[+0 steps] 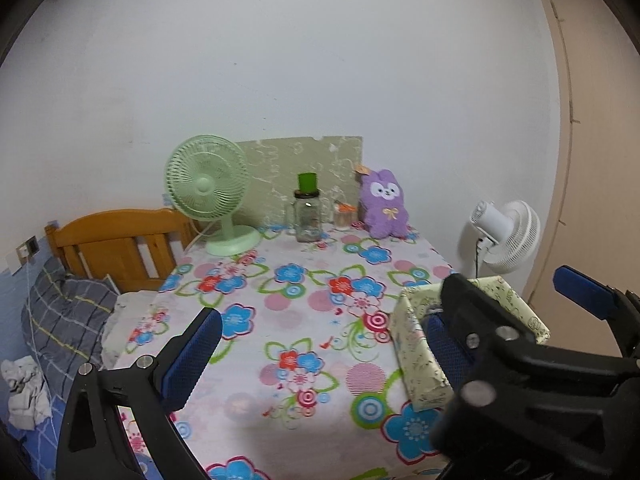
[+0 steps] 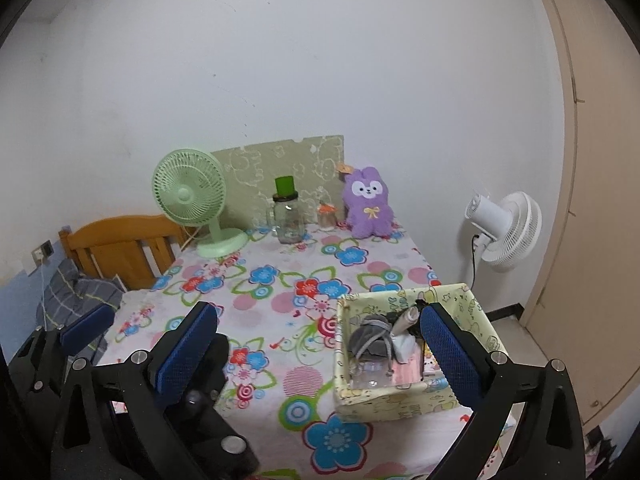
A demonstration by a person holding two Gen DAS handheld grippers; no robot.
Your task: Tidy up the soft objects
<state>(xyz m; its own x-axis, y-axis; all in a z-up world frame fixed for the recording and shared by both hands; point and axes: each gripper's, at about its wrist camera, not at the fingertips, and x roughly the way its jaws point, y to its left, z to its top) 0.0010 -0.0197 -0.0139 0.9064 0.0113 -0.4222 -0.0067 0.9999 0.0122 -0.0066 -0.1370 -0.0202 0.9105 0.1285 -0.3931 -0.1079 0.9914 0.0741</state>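
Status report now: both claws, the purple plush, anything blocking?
Both claws open, empty. Purple plush upright at far edge, untouched. Fabric bin near right; path clear.

A purple plush [image 2: 367, 202] with a white face and a yellow bow sits upright at the counter's [image 2: 256, 300] far edge, facing forward, just right of a small jar. Near the front right corner stands an open, pale yellow fabric box [image 2: 486, 330] holding a grey drawstring pouch [image 2: 370, 338] among other small items.

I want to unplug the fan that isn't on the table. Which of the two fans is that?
The white fan, standing off the table's right edge near the door. The green fan sits on the floral tablecloth.
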